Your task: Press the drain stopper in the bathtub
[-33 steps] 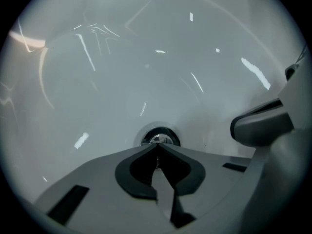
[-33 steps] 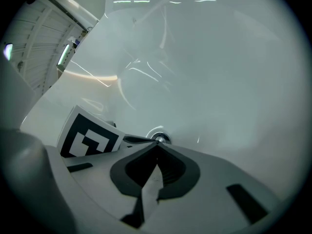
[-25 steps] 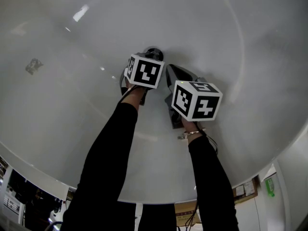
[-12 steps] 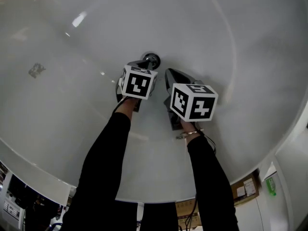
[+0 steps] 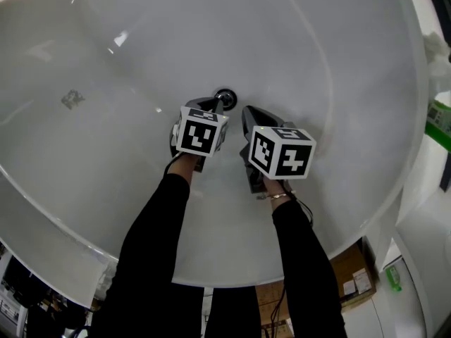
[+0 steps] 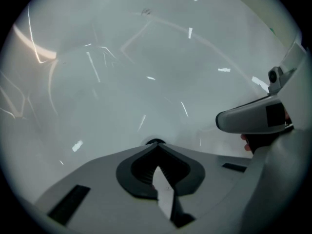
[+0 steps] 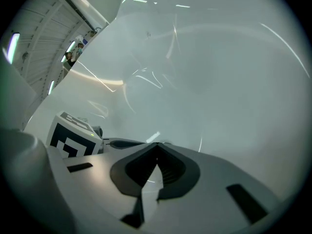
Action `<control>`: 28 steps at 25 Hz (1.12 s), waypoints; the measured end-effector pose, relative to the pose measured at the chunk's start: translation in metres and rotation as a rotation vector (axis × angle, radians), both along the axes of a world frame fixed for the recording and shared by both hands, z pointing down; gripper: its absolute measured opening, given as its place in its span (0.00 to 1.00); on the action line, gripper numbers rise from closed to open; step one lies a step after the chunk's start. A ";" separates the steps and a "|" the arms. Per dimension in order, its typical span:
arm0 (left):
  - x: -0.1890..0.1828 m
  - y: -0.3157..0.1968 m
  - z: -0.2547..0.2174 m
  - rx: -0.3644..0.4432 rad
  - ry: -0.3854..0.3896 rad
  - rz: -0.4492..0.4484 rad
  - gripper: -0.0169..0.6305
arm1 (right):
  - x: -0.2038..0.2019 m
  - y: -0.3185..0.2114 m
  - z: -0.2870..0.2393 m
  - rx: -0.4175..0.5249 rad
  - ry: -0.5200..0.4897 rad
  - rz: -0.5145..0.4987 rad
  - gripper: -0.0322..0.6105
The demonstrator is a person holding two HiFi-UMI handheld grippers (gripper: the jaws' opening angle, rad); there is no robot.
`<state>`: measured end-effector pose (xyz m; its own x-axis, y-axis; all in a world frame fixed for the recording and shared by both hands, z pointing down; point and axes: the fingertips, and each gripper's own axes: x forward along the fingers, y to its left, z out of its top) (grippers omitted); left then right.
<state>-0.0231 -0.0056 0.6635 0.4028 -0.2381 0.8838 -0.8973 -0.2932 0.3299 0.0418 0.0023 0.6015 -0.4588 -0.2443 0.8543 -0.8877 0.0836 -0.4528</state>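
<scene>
Compared with one second before, the left hand-held gripper (image 5: 213,105) had drawn back toward the person. Its marker cube, which had covered most of the round dark metal drain stopper (image 5: 225,95), now sat lower, and the stopper showed nearly whole just ahead of the jaw tips. The right hand-held gripper (image 5: 248,110) had hardly changed its place. It was just beside the left one, on its right, and a little behind the stopper.

In the left gripper view the jaws were closed together with nothing between them. Only a dark arc of the stopper (image 6: 156,141) showed just beyond the tips, and I could not tell whether they touched it. In the right gripper view the jaws of the right hand-held gripper (image 7: 157,146) were also closed on nothing.

The glossy white bathtub (image 5: 317,48) was bare ahead of both grippers and to their left, so there was wide open floor. Its rim (image 5: 421,125) curved well to the right of the right gripper and passed behind both arms.
</scene>
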 end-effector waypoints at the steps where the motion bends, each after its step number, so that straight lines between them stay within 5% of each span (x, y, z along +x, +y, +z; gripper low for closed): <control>1: 0.000 -0.001 -0.005 0.007 -0.002 -0.002 0.04 | -0.002 0.000 -0.004 0.004 -0.001 -0.008 0.05; 28: -0.014 -0.004 -0.180 0.130 0.040 -0.068 0.04 | 0.004 0.001 -0.135 0.086 -0.015 -0.046 0.05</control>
<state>-0.0366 -0.0093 0.4835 0.4163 -0.3774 0.8272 -0.9033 -0.2752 0.3290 0.0456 0.0029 0.4663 -0.4839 -0.2945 0.8241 -0.8751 0.1634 -0.4555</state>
